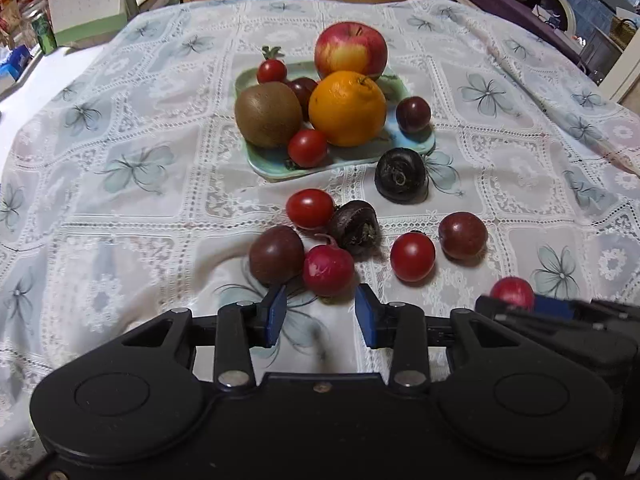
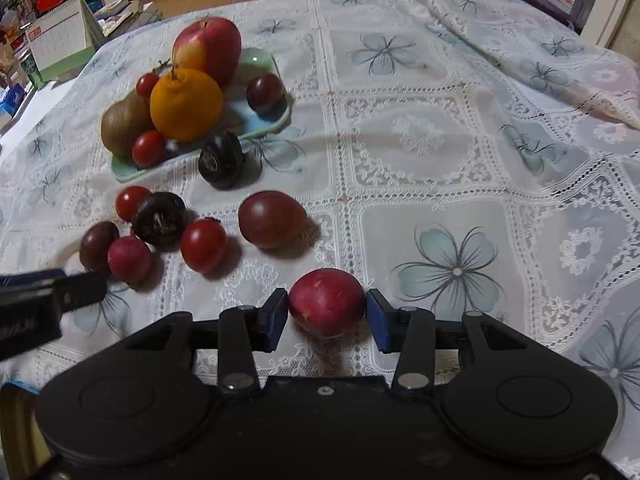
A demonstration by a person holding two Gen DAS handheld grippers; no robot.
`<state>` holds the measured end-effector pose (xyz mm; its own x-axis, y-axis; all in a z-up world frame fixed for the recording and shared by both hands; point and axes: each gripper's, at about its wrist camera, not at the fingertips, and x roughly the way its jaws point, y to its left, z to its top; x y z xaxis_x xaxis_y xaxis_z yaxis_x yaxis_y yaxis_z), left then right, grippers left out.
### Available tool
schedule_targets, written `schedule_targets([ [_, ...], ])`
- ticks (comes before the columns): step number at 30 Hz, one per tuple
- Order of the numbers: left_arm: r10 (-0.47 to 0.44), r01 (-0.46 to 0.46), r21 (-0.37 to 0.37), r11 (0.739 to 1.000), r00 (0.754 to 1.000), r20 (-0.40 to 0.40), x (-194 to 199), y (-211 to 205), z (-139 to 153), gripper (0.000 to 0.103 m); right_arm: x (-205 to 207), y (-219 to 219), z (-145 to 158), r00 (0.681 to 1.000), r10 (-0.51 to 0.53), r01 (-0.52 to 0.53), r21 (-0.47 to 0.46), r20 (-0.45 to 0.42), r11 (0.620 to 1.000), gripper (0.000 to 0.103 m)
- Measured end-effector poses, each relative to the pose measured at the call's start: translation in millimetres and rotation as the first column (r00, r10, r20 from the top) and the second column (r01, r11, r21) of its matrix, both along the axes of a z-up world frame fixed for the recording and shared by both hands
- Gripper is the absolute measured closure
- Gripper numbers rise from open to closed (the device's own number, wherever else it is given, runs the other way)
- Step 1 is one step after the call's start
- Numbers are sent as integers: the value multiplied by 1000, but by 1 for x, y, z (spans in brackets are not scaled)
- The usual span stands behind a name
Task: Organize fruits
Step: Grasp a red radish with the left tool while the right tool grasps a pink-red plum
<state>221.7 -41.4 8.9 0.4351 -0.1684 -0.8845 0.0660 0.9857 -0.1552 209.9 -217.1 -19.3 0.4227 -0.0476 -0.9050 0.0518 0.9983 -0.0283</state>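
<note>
A pale green plate (image 1: 280, 172) holds an apple (image 1: 351, 50), an orange (image 1: 347, 109), a kiwi (image 1: 267, 114) and small tomatoes. Nearer me, loose fruit lies on the lace cloth. My left gripper (image 1: 320, 314) stands open just short of a pink radish (image 1: 328, 270), beside a dark purple fruit (image 1: 276, 254). In the right wrist view my right gripper (image 2: 327, 316) brackets a red radish (image 2: 326, 300) that rests on the cloth. Its blue pads (image 2: 278, 316) stand right at the radish's sides without squeezing it. The same radish (image 1: 512, 291) shows at the right of the left wrist view.
Loose on the cloth are cherry tomatoes (image 1: 310, 208) (image 1: 412, 257), two black bulbs (image 1: 401, 176) (image 1: 356, 226) and a purple fruit (image 1: 462, 236). A desk calendar (image 1: 86, 0) and a green can (image 1: 44, 36) stand past the table's far left edge.
</note>
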Motion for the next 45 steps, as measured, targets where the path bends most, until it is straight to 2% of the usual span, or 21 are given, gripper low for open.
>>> schedule_targets([
  [2, 4, -4, -2, 1000, 1000, -17, 4, -3, -6, 57, 1, -3, -7, 1000, 0, 1, 22, -16, 1000, 56],
  [6, 4, -5, -12, 1000, 999, -47, 11, -10, -18, 57, -6, -4, -6, 1000, -5, 5, 29, 27, 1000, 58],
  [9, 41, -41, 3, 999, 998, -40, 17, -12, -21, 56, -9, -4, -7, 999, 6, -7, 28, 43, 1000, 58],
  [13, 64, -65, -12, 998, 998, -28, 24, -14, -21, 56, -9, -8, -6, 999, 1, -3, 51, 46, 999, 58],
  [17, 63, -63, 3, 998, 998, -6, 28, -20, -21, 55, -8, -10, -7, 999, -5, 2, 69, 44, 998, 58],
  [22, 23, -23, 45, 999, 1000, 5, 24, -33, -26, 48, -10, -11, -7, 999, -4, 0, 74, 47, 997, 58],
  [24, 4, -5, 66, 998, 1000, 10, 23, -37, -28, 49, -10, -11, -7, 999, -5, 2, 79, 47, 997, 58],
  [26, 10, -13, 86, 996, 1000, 26, 22, -37, -28, 58, -10, -12, -7, 999, -6, 3, 83, 46, 997, 58],
  [28, 12, -14, 65, 998, 999, 30, 22, -32, -27, 59, -10, -12, -7, 999, -8, 4, 85, 47, 996, 58],
  [31, 31, -31, 14, 999, 999, 5, 19, -21, -23, 59, -11, -12, -6, 999, -15, 11, 85, 50, 996, 58],
  [35, 41, -41, 6, 999, 999, -17, 9, -14, -11, 59, -17, -12, 2, 998, -24, 18, 96, 61, 995, 58],
  [45, -19, 19, -3, 1000, 999, 34, -54, 4, 48, 59, -63, 0, 45, 995, 30, -45, 160, 95, 986, 58],
])
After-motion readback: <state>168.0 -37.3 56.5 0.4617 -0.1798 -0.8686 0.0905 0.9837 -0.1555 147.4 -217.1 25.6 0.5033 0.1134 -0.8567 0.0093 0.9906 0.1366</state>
